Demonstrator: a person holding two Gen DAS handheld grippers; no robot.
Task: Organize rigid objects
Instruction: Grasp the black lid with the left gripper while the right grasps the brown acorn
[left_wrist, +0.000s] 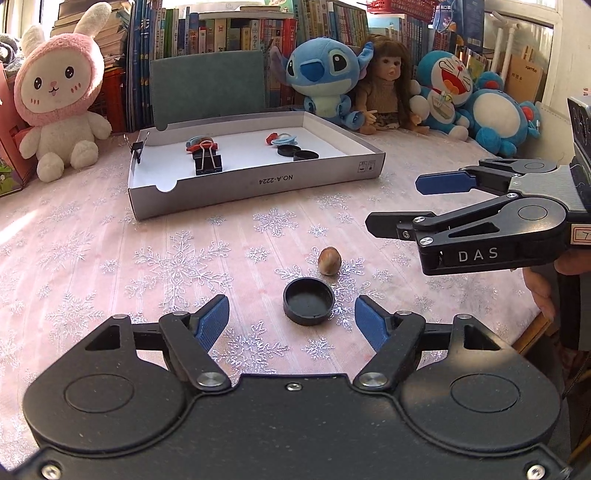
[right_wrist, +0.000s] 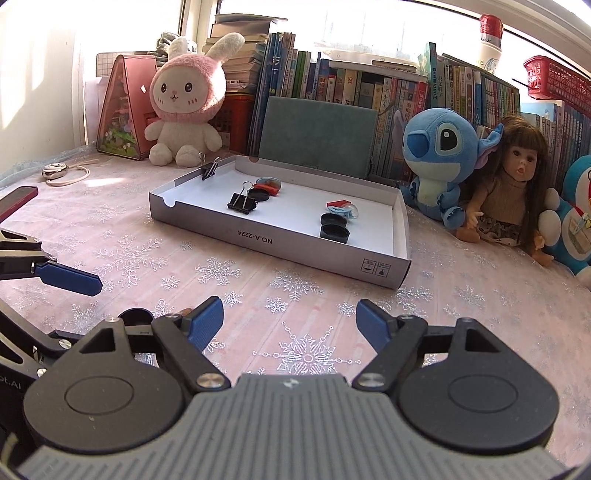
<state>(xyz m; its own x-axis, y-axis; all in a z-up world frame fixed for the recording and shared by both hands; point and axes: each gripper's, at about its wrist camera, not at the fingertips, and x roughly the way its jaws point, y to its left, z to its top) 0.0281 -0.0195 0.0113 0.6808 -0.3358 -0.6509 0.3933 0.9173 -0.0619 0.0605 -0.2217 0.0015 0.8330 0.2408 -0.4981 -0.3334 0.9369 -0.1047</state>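
Two grippers tilted down, left gripper (left_wrist: 291, 319) spread near cap (left_wrist: 308, 301)

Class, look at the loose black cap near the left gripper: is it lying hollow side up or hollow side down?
Hollow side up. The black cap on the tablecloth shows its raised rim and recessed inside.
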